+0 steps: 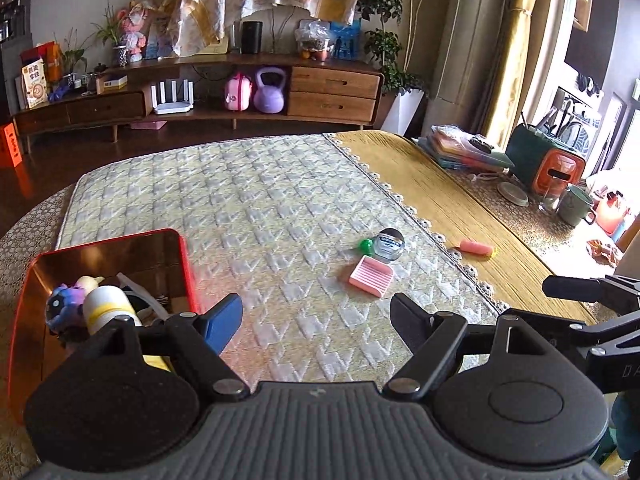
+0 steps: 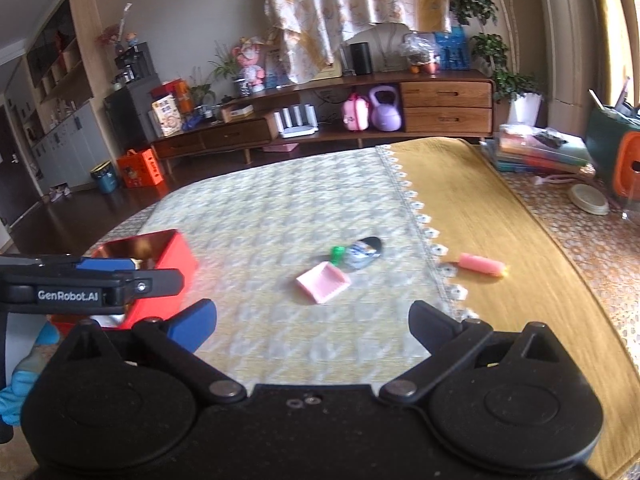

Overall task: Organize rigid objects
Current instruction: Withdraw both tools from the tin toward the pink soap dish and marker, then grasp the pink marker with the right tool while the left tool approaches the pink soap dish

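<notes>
The red box (image 1: 186, 264) stands at the left of the quilted mat (image 1: 248, 200) on the bench, and it already holds several things: a white and yellow bottle (image 1: 106, 304), a purple and blue toy (image 1: 64, 306) and darker pieces under them. By that count the sorting looks well begun but not finished.

Still loose on the mat, near its lace edge, lie three things in a tight cluster: a pink ribbed tray (image 1: 371, 276), a small green piece (image 1: 365, 245) just behind it, and a round, shiny blue and silver item (image 1: 390, 245) touching or nearly touching both. A pink tube-like piece (image 1: 476, 248) lies apart from them on the yellow cloth (image 1: 440, 184) past the lace. These four seem to be what is left to put away.

The left gripper (image 1: 316, 312) has its fingers spread with nothing between them, next to the box's right wall. The right gripper (image 2: 312, 320) has its fingers spread very wide, also empty, facing the cluster from well short of it.

Much of the box's inside is hidden behind the left gripper's body, so its full contents cannot be counted. The right wrist view is blurred, and there the round item reads only as a smeared shape; what it is stays unclear. The right gripper shows only partly at the left view's edge.
</notes>
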`<state>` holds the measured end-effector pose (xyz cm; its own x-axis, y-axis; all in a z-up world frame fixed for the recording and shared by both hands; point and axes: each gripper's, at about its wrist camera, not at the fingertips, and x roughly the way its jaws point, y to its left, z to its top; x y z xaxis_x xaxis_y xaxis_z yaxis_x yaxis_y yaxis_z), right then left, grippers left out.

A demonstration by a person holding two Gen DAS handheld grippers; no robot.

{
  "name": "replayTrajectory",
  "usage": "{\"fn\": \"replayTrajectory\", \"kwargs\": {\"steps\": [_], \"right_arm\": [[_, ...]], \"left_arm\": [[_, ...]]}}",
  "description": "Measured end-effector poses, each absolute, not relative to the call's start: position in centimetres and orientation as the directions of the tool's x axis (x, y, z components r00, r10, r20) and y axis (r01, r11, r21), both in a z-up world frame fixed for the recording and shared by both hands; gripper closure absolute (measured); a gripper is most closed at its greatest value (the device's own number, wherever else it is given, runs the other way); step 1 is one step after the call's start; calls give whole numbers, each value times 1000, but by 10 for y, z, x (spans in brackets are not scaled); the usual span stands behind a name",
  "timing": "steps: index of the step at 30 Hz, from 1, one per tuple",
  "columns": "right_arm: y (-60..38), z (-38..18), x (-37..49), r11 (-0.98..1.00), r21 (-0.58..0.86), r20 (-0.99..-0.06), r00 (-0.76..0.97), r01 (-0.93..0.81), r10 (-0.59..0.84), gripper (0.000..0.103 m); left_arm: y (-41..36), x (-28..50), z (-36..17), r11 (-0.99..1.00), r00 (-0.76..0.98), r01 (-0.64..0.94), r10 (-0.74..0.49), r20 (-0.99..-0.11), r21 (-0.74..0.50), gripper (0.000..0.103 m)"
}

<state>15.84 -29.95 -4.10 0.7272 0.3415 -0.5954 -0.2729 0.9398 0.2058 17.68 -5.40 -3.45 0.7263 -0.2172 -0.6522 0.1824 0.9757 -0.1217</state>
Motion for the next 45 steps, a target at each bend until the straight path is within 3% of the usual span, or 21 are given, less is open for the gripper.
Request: {"fn": "replayTrajectory", "kwargs": {"steps": [7,22,35,40,45], "right_arm": [[-340,-55,175,960,172,-625,728,-222,280,1],[-389,-95,258,982,65,-691,702,-177,172,6],[-394,-131,311,970,17,-753,636,-242,172,33],[-392,-134,314,959,-5,-745,641,-282,185,39],[-391,-132,313,953,4,-735,645,-304,210,56]], "left_arm": [[-97,193,-55,953,695,284,-278,-663,-103,22],[-123,247,-98,960,649,270,-243,-721,-80,22],[-131,278,-129,960,616,268,-239,-751,-86,22],[-133,283,-135,958,616,277,-237,-751,-75,22],[-136,287,-135,954,621,293,-244,-745,-69,22]]}}
